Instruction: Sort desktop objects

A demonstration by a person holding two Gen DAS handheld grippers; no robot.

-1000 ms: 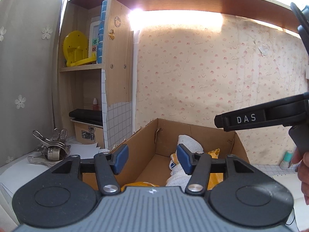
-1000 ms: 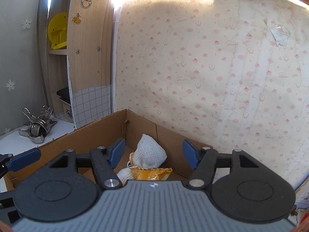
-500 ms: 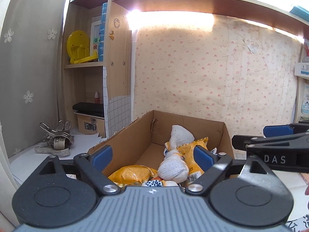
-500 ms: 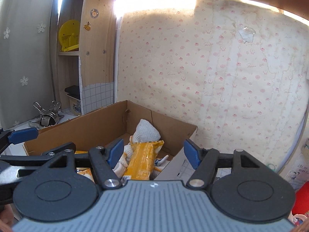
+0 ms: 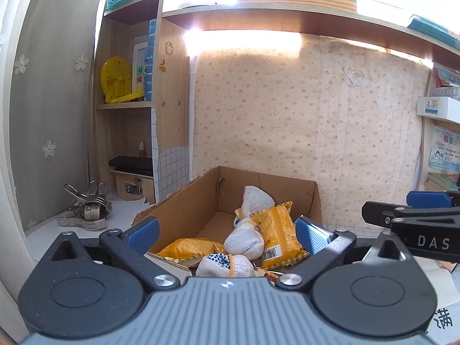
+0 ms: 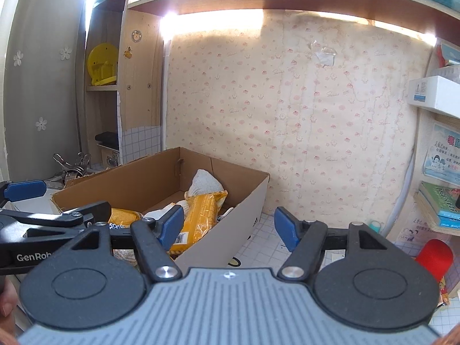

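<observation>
The desk (image 6: pixel 258 238) with its gridded white cover runs back to the papered wall (image 5: pixel 302 115), and a wooden shelf unit (image 5: pixel 169 92) closes the left side, so the free room lies to the right of the cardboard box (image 5: pixel 184 207), between its pale outer wall and the books (image 6: pixel 440 204) stacked at the right edge. The box stands open-topped near the wall, its near rim cut off by the gripper bodies in both views. Inside it lie the sorted things: yellow snack packets (image 5: pixel 279 230), the upright one leaning on rolled white gloves (image 5: pixel 244 238), with a dotted glove lowest and partly hidden behind the left gripper (image 5: pixel 227 231). That gripper hangs over the box's near end with its jaws opening, spread as wide as they go and nothing between them; a second ago they stood close together and nearer the box's left wall. The right gripper (image 6: pixel 228 225) sits over the box's right wall and the bare desk, jaws opening, about half apart and empty; earlier it looked straight into the box, so it has drawn back and to the right. Metal clips (image 5: pixel 86 210) lie in a heap left of the box. A red object (image 6: pixel 434 258) at the lower right is cut off and hard to identify.
</observation>
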